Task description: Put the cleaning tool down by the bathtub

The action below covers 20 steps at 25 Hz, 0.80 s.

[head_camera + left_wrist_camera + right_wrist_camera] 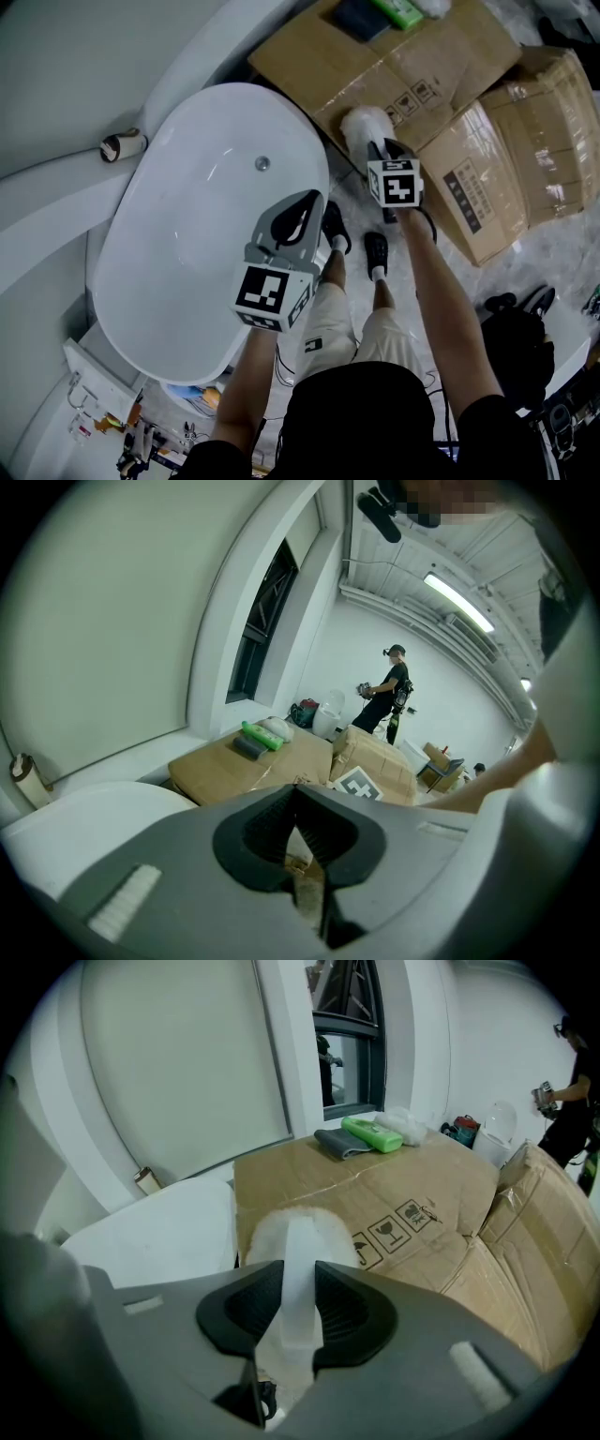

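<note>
The cleaning tool (364,127) is a fluffy white brush head on a pale translucent handle (302,1279). My right gripper (296,1309) is shut on that handle, and the brush head (298,1232) sticks out past the jaws, over the edge of a cardboard box. The white oval bathtub (211,216) lies to the left of it, its rim (159,1232) just beside the brush. My left gripper (298,217) hovers at the tub's right rim; its jaws stand shut with nothing between them (298,829).
Flattened and stacked cardboard boxes (441,84) fill the floor right of the tub, with a green bottle (372,1133) and a dark cloth (341,1143) on top. A roll (122,145) lies on the ledge behind the tub. A person (384,694) stands far off.
</note>
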Tool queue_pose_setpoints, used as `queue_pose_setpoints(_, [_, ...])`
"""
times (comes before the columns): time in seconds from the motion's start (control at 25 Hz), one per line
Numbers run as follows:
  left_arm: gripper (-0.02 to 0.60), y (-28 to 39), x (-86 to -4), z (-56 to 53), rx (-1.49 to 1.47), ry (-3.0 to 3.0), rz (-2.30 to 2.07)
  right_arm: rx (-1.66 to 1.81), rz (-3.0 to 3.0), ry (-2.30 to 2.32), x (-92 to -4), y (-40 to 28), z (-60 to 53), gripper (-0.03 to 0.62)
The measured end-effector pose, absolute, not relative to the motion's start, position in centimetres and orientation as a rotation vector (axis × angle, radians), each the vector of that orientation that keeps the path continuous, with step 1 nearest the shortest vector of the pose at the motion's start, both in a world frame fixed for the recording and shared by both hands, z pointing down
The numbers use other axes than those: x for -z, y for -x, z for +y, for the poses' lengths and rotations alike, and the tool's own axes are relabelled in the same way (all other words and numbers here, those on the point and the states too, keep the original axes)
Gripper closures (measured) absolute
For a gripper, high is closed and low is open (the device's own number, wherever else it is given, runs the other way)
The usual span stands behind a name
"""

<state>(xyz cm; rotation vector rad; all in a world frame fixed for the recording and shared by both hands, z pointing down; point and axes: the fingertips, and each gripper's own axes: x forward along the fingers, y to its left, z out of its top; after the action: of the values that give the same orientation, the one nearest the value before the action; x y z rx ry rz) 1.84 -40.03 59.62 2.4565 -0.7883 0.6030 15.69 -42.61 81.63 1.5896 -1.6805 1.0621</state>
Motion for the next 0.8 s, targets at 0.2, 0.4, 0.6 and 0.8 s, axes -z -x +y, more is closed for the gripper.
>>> queue_pose_setpoints(0.2, [0.583,-2.7,-60.1,-39.4,-0.608,-2.455,-0.762,-1.048,-1.689,-1.594,-81.6,-16.0,-42.9,0.502])
queue_pose_setpoints(0.4, [0.583,-3.2,-59.8,-39.0,-0.607,-2.464,-0.747,-1.046,-1.694,-1.589,-81.4,-16.1,-42.7,0.5])
queue_pose_setpoints(0.6, [0.583,-2.9,-59.7,-38.7,-0.604,-2.453,-0.761,-1.035,-1.697,-1.597,-81.0,-16.1,-42.7,0.5])
queue_pose_setpoints(0.8, [0.583,-2.6,-59.2,-38.1,-0.602,-2.455,-0.777,-1.01,-1.714,-1.605,-79.8,-16.1,-42.7,0.5])
